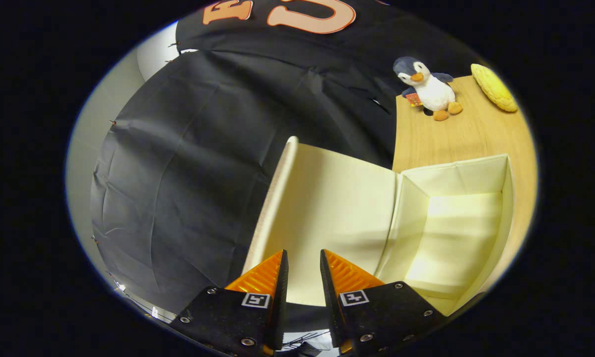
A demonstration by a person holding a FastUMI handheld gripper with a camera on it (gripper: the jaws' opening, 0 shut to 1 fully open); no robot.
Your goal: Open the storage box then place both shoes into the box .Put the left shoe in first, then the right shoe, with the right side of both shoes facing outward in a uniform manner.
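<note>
One storage box [456,218] sits in the lower right of the frame, pale cream inside, its interior bare. Its one lid [327,213] stands swung open to the left of the box, raised nearly upright, with its inner face turned toward the camera and its ribbed outer edge running up toward the centre of the frame. The lid meets the box along a hinge line just right of centre.

The gripper [303,265] is at the bottom centre, its two fingers [257,280] parted by a narrow gap. The lower edge of the lid lies just ahead of that gap, but whether the fingers press on it cannot be told; nothing is clearly held between them.

The box rests on one wooden desk [471,134], which takes up the right side of the frame. At the far end of the desk, upper right, stands one plush penguin [429,89], grey and white with orange beak and feet, and a small orange tag beside it. Just right of the penguin, near the desk's edge, lies one yellow corn cob [494,87].

Black cloth [188,173] fills the left and upper part of the frame behind the lid.
</note>
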